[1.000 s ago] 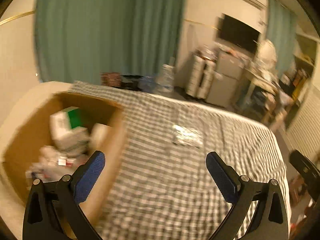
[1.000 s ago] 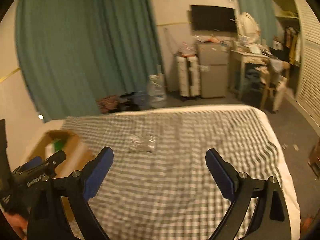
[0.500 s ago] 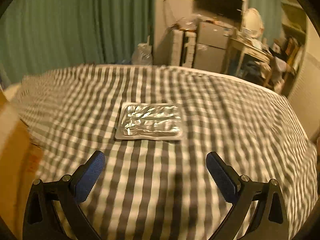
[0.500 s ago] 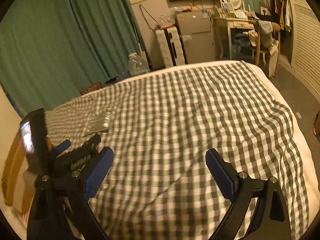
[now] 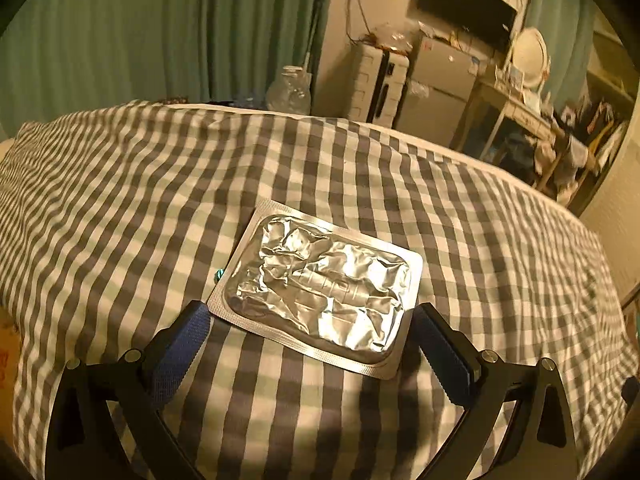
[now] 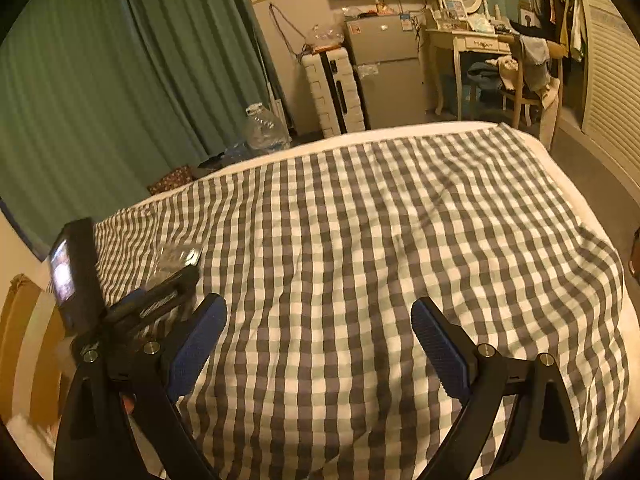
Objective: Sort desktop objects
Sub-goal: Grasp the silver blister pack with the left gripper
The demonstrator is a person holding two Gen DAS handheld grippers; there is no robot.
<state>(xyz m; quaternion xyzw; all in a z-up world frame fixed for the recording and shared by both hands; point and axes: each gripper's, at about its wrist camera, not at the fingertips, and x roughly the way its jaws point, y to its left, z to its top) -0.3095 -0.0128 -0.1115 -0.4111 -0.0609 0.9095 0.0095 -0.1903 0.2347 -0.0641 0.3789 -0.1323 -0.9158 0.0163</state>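
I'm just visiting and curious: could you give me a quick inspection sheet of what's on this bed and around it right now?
Surface: checked bedspread, wrinkled.
Job's things: silver foil blister pack lying flat; cardboard box at the bed's left edge.
Clutter: tiny green speck beside the pack.
Grippers: left tool open, fingers either side of the pack's near edge; right tool open, empty, over bare cloth.
Cables: cord hanging on the wall.
Surroundings: green curtains, water jug, small fridge, dressing table.
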